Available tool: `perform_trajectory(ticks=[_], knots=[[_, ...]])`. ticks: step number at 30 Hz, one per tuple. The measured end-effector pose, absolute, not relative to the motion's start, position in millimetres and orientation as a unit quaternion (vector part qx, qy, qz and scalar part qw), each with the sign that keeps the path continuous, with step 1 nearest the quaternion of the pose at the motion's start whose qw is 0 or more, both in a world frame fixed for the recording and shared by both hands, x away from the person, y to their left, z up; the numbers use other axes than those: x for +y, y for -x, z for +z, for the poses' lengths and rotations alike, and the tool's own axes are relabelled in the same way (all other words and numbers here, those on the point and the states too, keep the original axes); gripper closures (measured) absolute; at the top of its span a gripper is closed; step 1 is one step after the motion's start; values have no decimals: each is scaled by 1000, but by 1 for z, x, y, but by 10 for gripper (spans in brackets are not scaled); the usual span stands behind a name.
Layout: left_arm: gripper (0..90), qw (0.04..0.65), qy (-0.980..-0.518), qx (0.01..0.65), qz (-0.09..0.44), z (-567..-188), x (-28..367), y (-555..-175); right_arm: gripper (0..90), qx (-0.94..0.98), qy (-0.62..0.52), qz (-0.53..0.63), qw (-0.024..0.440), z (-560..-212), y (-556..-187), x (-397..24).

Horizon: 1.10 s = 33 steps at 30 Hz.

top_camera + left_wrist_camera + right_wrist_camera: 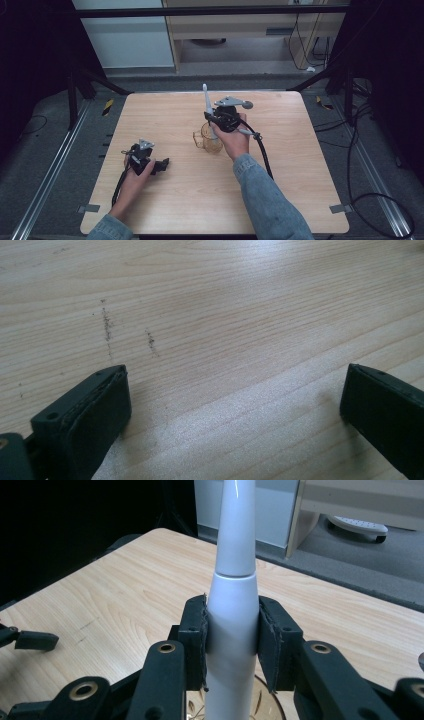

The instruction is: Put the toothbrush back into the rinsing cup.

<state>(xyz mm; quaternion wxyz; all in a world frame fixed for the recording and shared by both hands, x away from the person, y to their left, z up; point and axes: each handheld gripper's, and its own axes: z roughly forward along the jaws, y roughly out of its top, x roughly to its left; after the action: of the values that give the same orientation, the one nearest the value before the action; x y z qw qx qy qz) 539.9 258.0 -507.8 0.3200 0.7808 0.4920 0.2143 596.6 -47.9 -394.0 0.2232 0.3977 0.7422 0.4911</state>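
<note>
No brand or writing readable anywhere. The right gripper [231, 645] is clamped on a white tapered stick-like thing [232, 580], held upright; its top is cut off in the right gripper view and I can't tell what it actually is. Its lower end goes down into a clear amber glass mug [210, 138] near the middle of the table [280, 200], and the hand hides most of the mug. The left gripper [159, 165] rests low over the table at the left, jaws spread wide, gripping nothing.
</note>
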Motion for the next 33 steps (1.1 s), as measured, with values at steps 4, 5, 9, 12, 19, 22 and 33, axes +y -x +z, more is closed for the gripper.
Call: perform_trajectory(ticks=[4, 5, 9, 12, 19, 22, 33], knots=[[0, 320, -781, 492, 214, -508, 258, -540, 671, 744, -398, 489, 222, -396, -596, -47], [0, 320, -781, 492, 214, -508, 258, -540, 671, 745, -397, 488, 222, -396, -596, -46], [0, 320, -781, 492, 214, -508, 258, -540, 671, 746, -396, 486, 222, -398, -596, -45], [0, 320, -781, 492, 214, -508, 258, -540, 670, 747, -397, 485, 221, -399, -595, -45], [0, 320, -781, 492, 214, -508, 258, -540, 670, 748, -401, 482, 218, -405, -594, -46], [0, 320, -781, 492, 214, -508, 258, -540, 671, 750, -399, 481, 219, -406, -593, -46], [0, 320, -781, 492, 214, -508, 258, -540, 671, 752, -400, 478, 217, -408, -593, -44]])
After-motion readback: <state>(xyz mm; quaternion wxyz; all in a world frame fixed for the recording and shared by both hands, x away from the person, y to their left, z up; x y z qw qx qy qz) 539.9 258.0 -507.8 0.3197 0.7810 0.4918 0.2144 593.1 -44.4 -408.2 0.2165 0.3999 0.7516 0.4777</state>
